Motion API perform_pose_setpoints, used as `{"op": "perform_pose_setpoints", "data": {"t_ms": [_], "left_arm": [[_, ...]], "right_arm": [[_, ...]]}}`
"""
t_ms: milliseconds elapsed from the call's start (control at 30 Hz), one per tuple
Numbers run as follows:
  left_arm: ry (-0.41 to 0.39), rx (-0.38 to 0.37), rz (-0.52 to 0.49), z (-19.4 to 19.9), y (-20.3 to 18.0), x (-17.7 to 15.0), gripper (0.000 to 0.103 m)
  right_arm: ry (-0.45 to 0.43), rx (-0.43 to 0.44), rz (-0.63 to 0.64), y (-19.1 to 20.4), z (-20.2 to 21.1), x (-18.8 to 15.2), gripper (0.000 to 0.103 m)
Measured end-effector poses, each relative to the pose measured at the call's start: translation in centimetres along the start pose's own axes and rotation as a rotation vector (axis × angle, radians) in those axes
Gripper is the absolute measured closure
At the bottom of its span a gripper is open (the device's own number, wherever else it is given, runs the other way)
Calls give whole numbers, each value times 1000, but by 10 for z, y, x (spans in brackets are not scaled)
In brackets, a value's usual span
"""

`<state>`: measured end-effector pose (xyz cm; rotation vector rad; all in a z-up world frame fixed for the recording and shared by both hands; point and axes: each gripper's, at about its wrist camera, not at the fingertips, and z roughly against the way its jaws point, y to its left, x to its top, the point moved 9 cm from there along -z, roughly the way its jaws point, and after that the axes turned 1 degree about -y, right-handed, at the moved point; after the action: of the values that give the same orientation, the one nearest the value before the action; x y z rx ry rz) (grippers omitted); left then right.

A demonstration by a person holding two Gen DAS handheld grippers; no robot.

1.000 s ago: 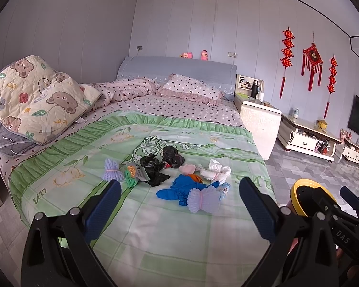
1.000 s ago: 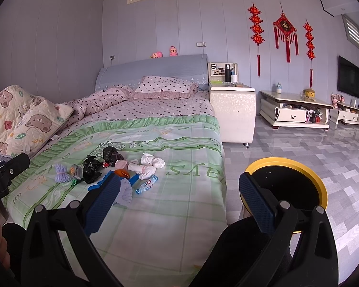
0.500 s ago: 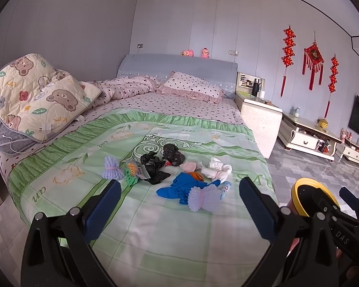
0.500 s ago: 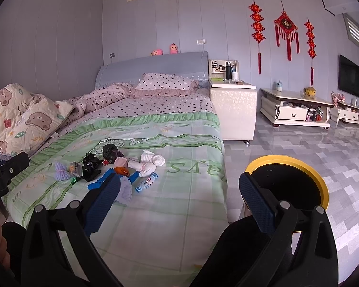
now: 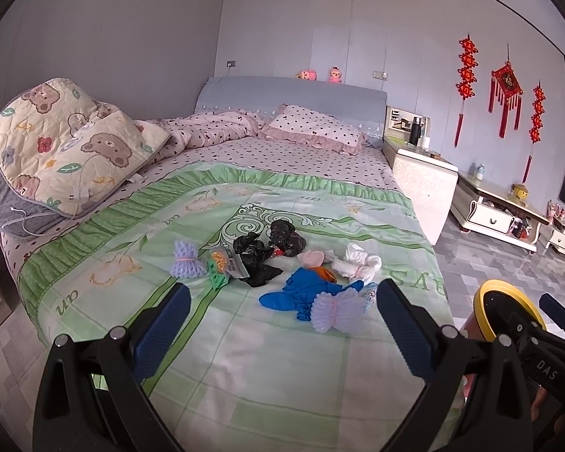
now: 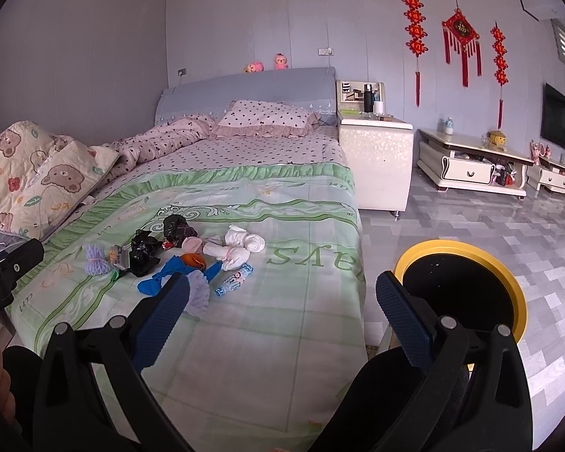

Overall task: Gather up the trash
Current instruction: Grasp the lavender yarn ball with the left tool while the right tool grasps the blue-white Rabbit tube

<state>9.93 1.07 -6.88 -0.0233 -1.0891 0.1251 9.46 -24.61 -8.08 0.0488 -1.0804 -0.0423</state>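
The left hand-held gripper (image 5: 280, 320) is hovering over the near end of the green patterned bedspread (image 5: 245, 369), its blue-padded jaws spread wide with nothing between them. The right hand-held gripper (image 6: 282, 310) is hanging likewise, jaws wide apart and empty, its right finger lying in front of the round black bin with a yellow rim (image 6: 467, 290) that is standing on the grey tiled floor (image 6: 508, 218) just beside the bed.

The trash is lying in a loose cluster on the bedspread ahead of both grippers, near but not touching them. Counted in the left wrist view: two pale purple foam-net sleeves tied at the waist, one (image 5: 186, 263) at the cluster's left end and one (image 5: 335, 310) nearest the gripper; two crumpled black plastic bags (image 5: 256, 260), touching each other; one crumpled blue plastic bag (image 5: 301, 292); one white knotted plastic bag (image 5: 356, 263); one green and silver snack wrapper (image 5: 222, 265); one small orange scrap (image 5: 324, 272); one pink rounded piece (image 5: 310, 258). The right wrist view is also showing one small blue-and-white tube wrapper (image 6: 234, 280) at the cluster's right edge
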Motion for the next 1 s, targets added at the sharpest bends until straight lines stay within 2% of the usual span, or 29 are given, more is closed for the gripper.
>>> {"op": "perform_pose_setpoints", "data": {"t_ms": [400,700,1000], "left_arm": [[71,108,26,-42,37,9,7],[132,163,40,-86,68,16,8],[242,211,87,-143,109,14,7]], "right_arm": [[106,68,57,19,-57,7,8],[235,116,58,36,-118,1,8],[315,120,96,50,-167,-10,8]]}}
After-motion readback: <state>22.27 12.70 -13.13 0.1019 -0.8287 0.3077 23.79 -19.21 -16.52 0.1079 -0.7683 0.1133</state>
